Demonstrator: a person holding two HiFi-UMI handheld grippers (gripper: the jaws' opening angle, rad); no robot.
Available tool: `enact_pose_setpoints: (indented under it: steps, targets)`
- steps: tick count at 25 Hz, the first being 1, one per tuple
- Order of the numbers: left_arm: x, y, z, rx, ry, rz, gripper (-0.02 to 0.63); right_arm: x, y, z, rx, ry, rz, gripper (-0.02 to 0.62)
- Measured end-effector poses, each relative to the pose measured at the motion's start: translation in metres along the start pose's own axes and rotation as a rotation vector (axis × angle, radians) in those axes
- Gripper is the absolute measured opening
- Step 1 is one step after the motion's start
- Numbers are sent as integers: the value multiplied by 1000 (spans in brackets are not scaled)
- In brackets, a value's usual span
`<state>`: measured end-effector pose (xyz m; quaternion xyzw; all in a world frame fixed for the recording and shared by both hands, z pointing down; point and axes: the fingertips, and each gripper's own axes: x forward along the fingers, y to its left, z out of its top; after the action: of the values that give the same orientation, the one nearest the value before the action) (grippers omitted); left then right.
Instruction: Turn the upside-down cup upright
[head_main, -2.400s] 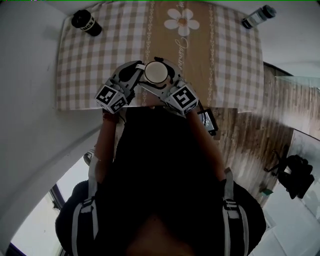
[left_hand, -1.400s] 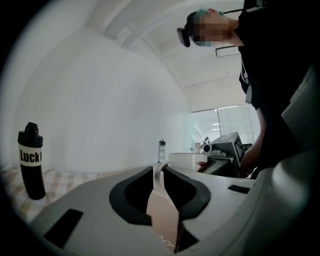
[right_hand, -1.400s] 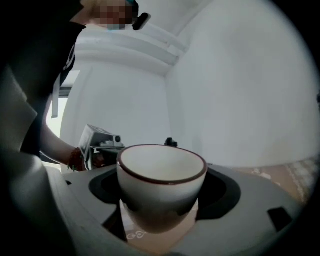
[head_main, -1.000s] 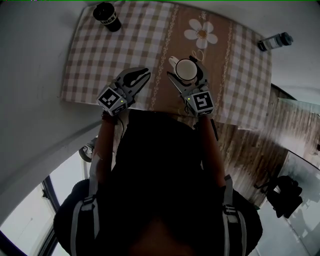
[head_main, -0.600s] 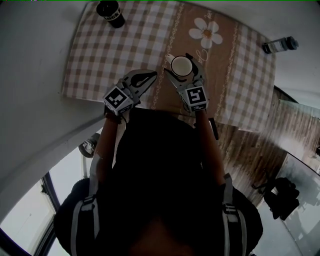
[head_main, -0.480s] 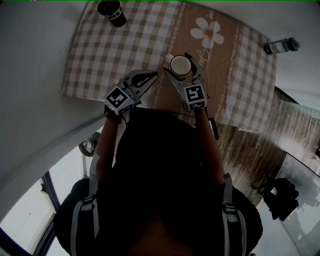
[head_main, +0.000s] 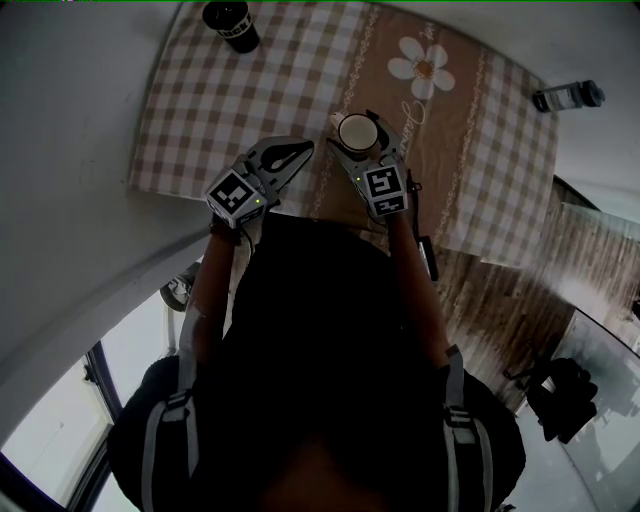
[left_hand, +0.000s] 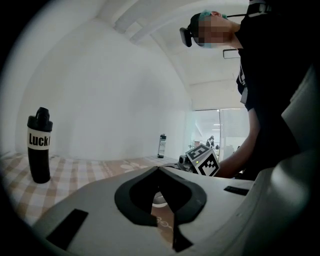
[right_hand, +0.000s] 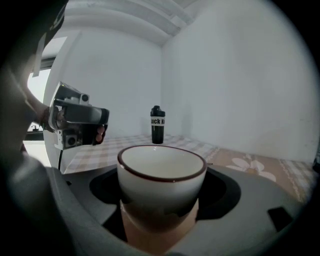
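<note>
Cup (head_main: 356, 132) upright, right gripper (head_main: 354, 120) — near tablecloth (head_main: 200, 110) edge

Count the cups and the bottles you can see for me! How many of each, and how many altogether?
Cups: 1, the cup
Bottles: 2, the black bottle and the other bottle
Total: 3

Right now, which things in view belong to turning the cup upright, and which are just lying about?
Job: white ceramic cup with dark rim, mouth up, gripped by the right gripper; left gripper, shut and empty.
Lying about: black bottle with white lettering; small dark-capped bottle; checked tablecloth with daisy print.
</note>
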<state>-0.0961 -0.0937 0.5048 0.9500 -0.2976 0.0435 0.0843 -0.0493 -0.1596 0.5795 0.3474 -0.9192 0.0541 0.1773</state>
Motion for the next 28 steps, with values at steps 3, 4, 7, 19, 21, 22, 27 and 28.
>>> enact_pose_setpoints:
  steps: [3, 4, 7, 19, 21, 22, 27, 28]
  targets:
    - [1, -1, 1, -1, -5, -16, -3, 4, 2, -7, -4, 25, -2, 417]
    - [1, -1, 2, 2, -3, -16, -3, 5, 3, -9, -6, 32, 0, 417]
    - [1, -1, 3, -3, -3, -16, -3, 6, 7, -14, 0, 37, -1, 417]
    - [3, -9, -3, 8, 21, -42, -3, 2, 5, -18, 15, 15, -65, 417]
    - [5, -13, -5, 9, 28, -49, -3, -1, 4, -20, 16, 12, -72, 417]
    - [5, -13, -6, 9, 32, -49, -3, -2, 4, -21, 9, 11, -79, 416]
    - [6, -24, -14, 4, 40, -61, -3, -6, 8, -25, -47, 20, -94, 414]
    - [6, -27, -16, 2, 49, -63, -3, -6, 10, -25, -44, 21, -93, 414]
